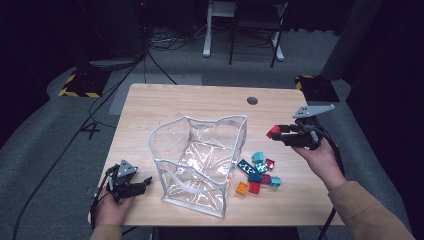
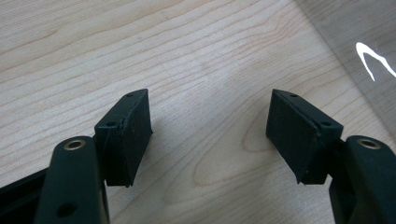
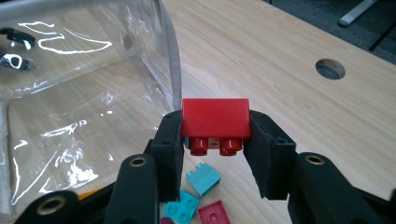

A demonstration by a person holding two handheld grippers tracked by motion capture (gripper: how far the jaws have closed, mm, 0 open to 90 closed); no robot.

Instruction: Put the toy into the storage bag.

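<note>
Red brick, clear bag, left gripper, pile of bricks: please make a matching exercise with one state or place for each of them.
1. red brick
2. clear bag
3. left gripper
4. pile of bricks

a. jaws open, nothing between them
b. lies on the table to the right of the bag
c. clamped in the right gripper, above the table
d. stands open in the middle of the table

Pairs: 1-c, 2-d, 3-a, 4-b
</note>
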